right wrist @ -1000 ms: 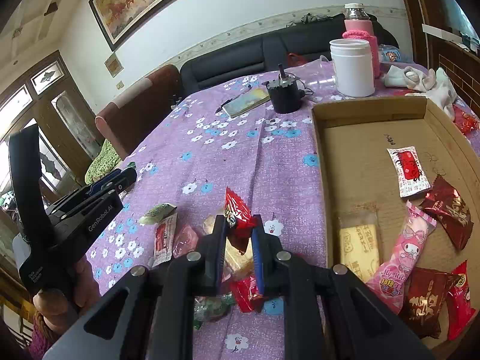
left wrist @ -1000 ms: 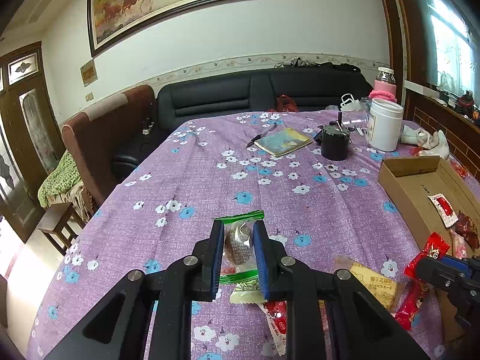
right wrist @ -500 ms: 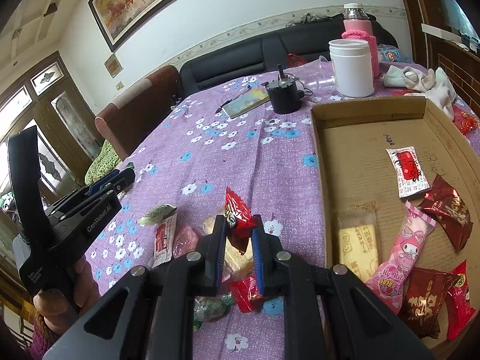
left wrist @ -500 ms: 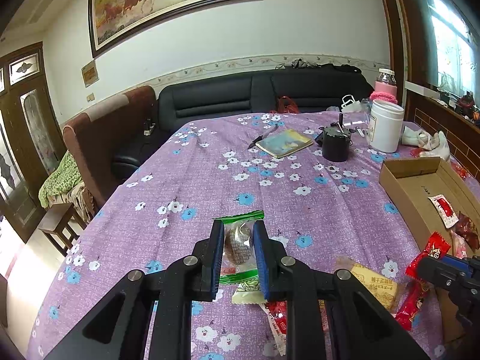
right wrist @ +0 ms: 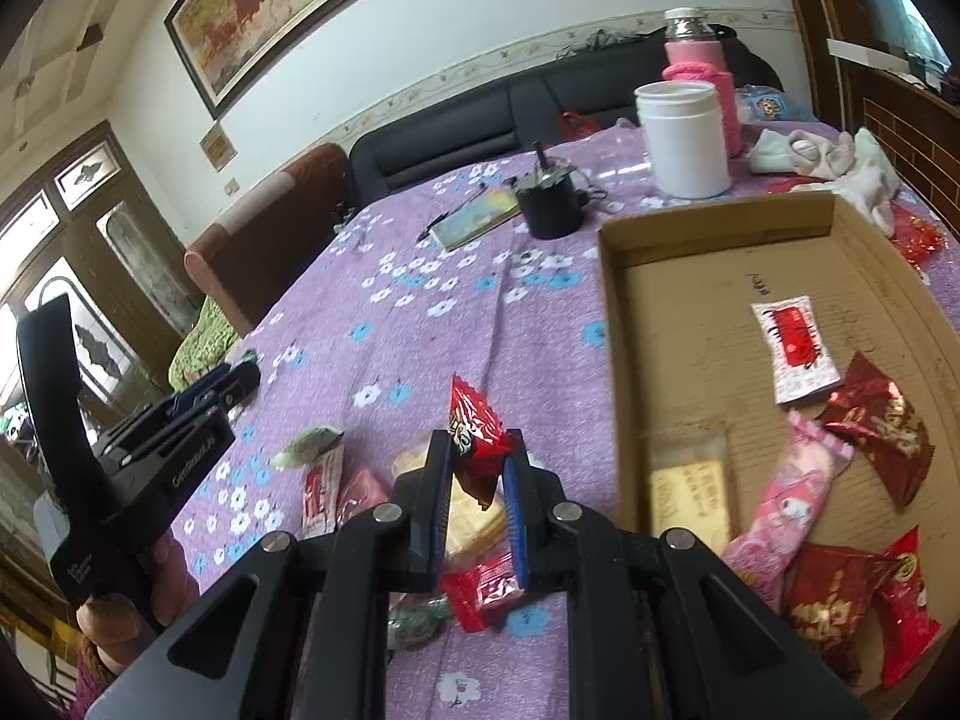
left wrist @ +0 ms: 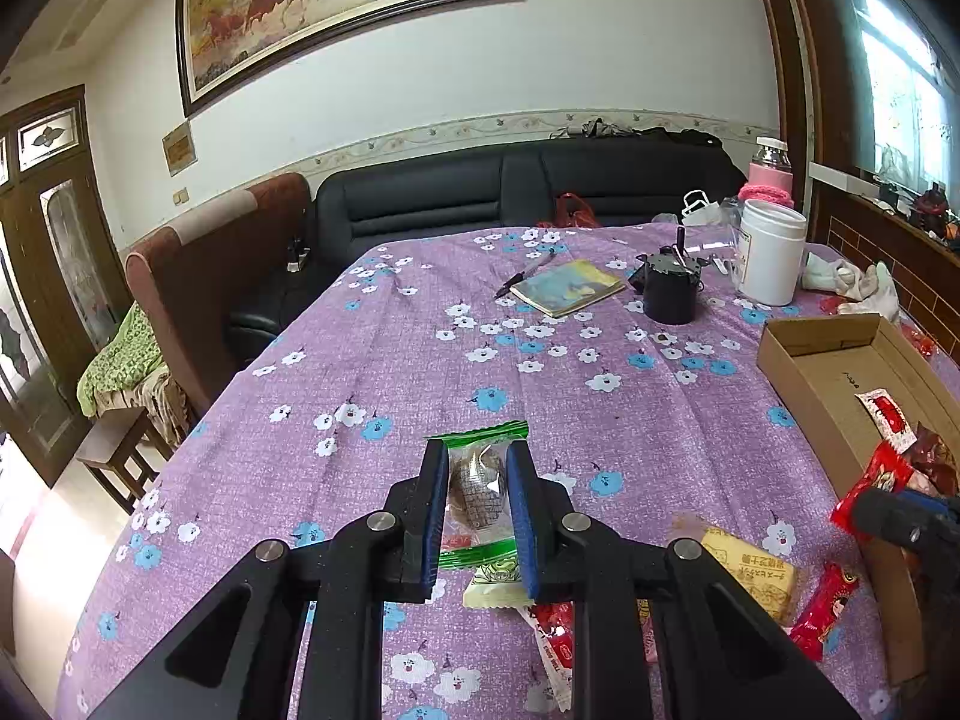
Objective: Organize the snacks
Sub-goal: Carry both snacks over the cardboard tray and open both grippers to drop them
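left hand-held gripper [left wrist: 478, 495] clamped on green-edged snack [left wrist: 477, 486], long axis pointing away, above purple surface [left wrist: 420, 360] | loose packets [left wrist: 747, 570] beneath | right hand-held gripper [right wrist: 477, 492] clamped on red snack [right wrist: 474, 438], upright, tilted | cardboard box [right wrist: 690, 300] of snacks just right

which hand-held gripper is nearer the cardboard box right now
Right. The right hand-held gripper, shut on a red snack packet, sits just beside the cardboard box. The left hand-held gripper, holding a green-edged packet, is farther away across the purple cloth.
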`<state>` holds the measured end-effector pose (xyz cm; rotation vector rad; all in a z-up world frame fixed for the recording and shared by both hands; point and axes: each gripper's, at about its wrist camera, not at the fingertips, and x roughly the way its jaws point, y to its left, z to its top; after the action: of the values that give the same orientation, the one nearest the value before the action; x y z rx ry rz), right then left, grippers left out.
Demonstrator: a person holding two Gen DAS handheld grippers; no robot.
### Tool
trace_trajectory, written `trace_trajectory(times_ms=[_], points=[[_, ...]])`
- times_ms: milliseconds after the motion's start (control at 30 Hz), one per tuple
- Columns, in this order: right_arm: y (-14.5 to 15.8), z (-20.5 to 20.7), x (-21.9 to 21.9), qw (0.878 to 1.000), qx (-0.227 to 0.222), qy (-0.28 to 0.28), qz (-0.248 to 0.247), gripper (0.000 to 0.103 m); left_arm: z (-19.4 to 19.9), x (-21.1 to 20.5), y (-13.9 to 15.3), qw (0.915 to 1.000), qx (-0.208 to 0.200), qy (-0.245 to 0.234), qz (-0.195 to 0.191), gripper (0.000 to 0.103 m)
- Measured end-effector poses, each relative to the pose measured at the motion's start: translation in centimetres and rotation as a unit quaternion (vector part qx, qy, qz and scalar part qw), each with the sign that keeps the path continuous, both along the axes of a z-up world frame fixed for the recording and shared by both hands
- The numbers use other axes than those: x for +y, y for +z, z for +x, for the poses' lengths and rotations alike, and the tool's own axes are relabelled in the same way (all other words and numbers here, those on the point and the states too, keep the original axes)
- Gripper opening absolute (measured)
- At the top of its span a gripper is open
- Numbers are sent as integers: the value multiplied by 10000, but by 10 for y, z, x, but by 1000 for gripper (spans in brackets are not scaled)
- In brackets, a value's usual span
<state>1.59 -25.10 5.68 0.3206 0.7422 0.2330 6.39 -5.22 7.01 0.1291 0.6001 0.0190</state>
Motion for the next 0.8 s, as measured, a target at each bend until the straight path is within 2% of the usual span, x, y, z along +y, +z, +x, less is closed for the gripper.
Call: trace_trajectory(times_ms=[267,533,667,800], points=[[9,4,-49,9979,-5,-581,285,16,-2,-2,3,10000,-44,-73,-34,20],[13,5,-115,9894,132,-1333,564,16,-9,-25,16,9964,291,-692,-395,20],[5,6,-147,9823,416,-1690,692,16,-15,-61,28,9897,564,-1202,-530,20],[-6,8,-161,9768,698,-1864,793,16,-21,-114,29,9764,968,-1773,-762,20]])
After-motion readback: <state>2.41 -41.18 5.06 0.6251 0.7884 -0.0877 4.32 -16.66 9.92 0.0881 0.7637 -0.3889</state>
